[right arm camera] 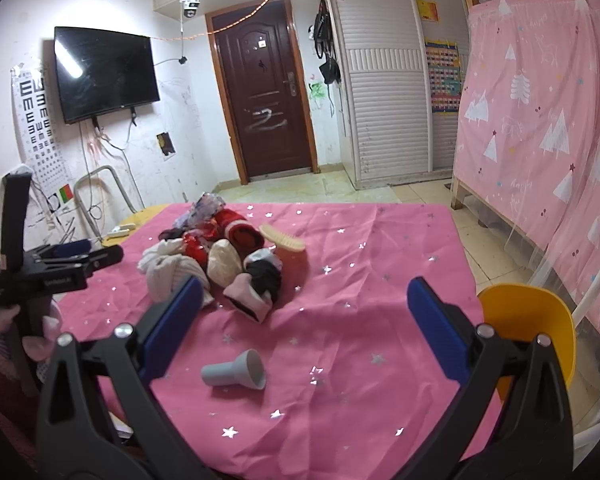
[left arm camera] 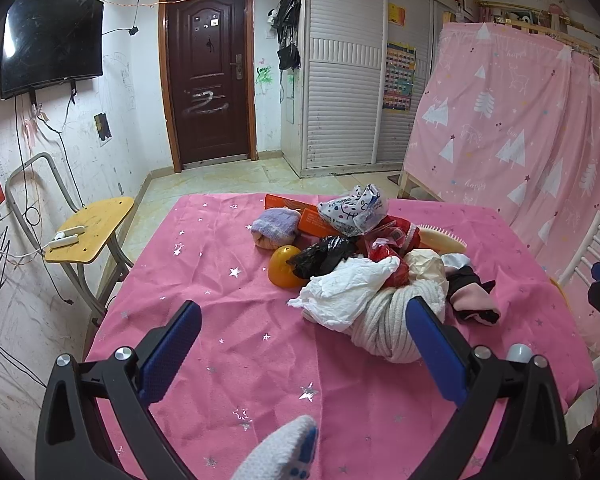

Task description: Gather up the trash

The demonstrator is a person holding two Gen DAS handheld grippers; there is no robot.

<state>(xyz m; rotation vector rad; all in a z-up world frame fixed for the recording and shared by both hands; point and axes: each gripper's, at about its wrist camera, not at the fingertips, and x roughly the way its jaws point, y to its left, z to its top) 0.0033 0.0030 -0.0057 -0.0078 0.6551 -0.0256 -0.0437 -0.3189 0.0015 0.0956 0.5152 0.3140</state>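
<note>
A heap of items lies on the pink starred tablecloth [left arm camera: 228, 344]. In it are a crumpled white tissue [left arm camera: 348, 288], a black plastic bag [left arm camera: 324, 256], a printed white wrapper [left arm camera: 352, 208], red wrappers [left arm camera: 392, 236], an orange ball [left arm camera: 282, 266], an orange box [left arm camera: 312, 220], a purple sock roll [left arm camera: 274, 226], a white knit roll [left arm camera: 384, 324], a black-pink sock [left arm camera: 472, 296] and a brush [left arm camera: 444, 240]. My left gripper [left arm camera: 304, 348] is open and empty, just short of the heap. My right gripper [right arm camera: 304, 320] is open and empty, above bare cloth. A grey funnel-shaped piece [right arm camera: 236, 372] lies between its fingers' line.
The heap [right arm camera: 220, 256] sits left of centre in the right wrist view, with the left gripper's body [right arm camera: 52, 272] beside it. A yellow stool [left arm camera: 92, 228] stands left of the table, a yellow chair [right arm camera: 528, 320] on the right. A pink curtain [left arm camera: 520, 120] hangs right.
</note>
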